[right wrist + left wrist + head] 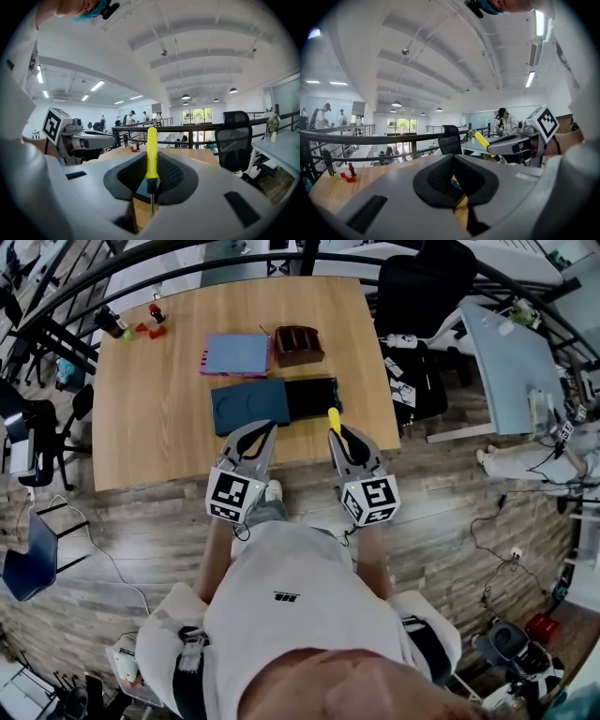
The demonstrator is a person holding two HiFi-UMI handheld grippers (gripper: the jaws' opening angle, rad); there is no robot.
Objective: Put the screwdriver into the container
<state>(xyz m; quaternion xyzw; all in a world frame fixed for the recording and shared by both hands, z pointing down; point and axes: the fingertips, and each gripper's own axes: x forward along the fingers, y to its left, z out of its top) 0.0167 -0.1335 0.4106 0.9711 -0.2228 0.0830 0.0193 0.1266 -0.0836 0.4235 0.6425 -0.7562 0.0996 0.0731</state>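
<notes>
A yellow-handled screwdriver (334,418) (151,152) stands upright between the jaws of my right gripper (337,433) (151,183), which is shut on it over the table's near edge. The handle points up and the metal shaft points down. My left gripper (261,428) (455,162) hovers level beside it, jaws together with nothing in them. The brown container (298,345) with divided compartments sits further back on the wooden table (155,423), apart from both grippers. The left gripper view also catches the screwdriver (482,139) at its right.
A dark blue tray (250,405) and a black tray (312,397) lie just beyond the grippers. A blue-and-purple notebook (234,354) is left of the container. A bottle and small red pieces (150,322) sit at the far left corner. A black office chair (422,287) stands to the right.
</notes>
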